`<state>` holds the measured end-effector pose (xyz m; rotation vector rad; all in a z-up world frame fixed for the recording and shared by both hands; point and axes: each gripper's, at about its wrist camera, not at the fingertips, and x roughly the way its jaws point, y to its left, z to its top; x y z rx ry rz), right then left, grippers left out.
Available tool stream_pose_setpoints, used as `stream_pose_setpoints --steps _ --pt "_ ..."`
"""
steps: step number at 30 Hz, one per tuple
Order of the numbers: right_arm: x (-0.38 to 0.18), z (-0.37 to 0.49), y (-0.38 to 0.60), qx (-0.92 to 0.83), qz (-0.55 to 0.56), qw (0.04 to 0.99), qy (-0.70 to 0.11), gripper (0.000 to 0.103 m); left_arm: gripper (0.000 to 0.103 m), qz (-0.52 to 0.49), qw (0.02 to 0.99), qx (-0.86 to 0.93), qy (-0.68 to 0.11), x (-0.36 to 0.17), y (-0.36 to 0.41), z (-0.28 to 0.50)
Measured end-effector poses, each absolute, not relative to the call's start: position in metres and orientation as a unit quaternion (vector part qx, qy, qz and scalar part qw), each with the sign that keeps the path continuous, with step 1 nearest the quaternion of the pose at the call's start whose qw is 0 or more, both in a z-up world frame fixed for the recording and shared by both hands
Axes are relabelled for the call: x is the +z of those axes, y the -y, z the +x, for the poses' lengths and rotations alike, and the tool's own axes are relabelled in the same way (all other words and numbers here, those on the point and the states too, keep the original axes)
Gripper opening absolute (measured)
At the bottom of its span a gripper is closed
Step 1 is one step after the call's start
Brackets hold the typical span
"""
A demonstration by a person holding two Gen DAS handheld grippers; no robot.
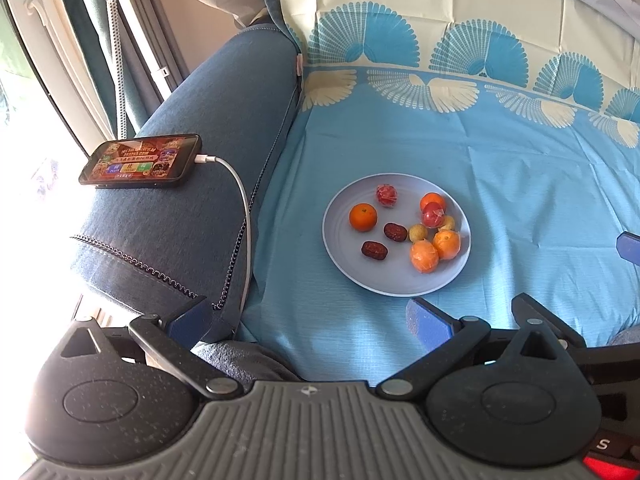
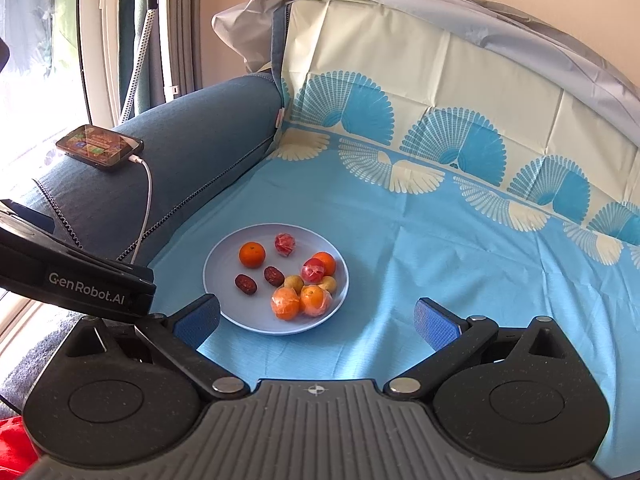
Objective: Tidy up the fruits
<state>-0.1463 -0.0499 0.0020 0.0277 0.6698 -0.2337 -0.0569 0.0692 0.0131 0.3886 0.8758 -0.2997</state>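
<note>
Fruits (image 2: pixel 298 276) on plate (image 2: pixel 224 256) lie ahead of both spread claws.

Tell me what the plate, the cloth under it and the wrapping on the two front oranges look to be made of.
Plate: probably matte plastic or melamine, with a pale blue, even, dull surface and faint moulded rings. Cloth: thin woven fabric or coated sheet, judging by its creases and fold lines; which one is unclear. Wrapping on the two front oranges: clear plastic film, crinkled with shiny highlights.
</note>
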Motion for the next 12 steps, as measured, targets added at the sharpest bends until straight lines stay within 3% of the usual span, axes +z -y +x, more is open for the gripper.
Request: stream_pose_setpoints --steps 12 --pt "0.0017 -0.1445 0.0497 -0.114 0.013 0.937 -0.329 0.102 0.103 0.185 0.878 -0.143 -0.419 0.0123 -0.0699 -0.0548"
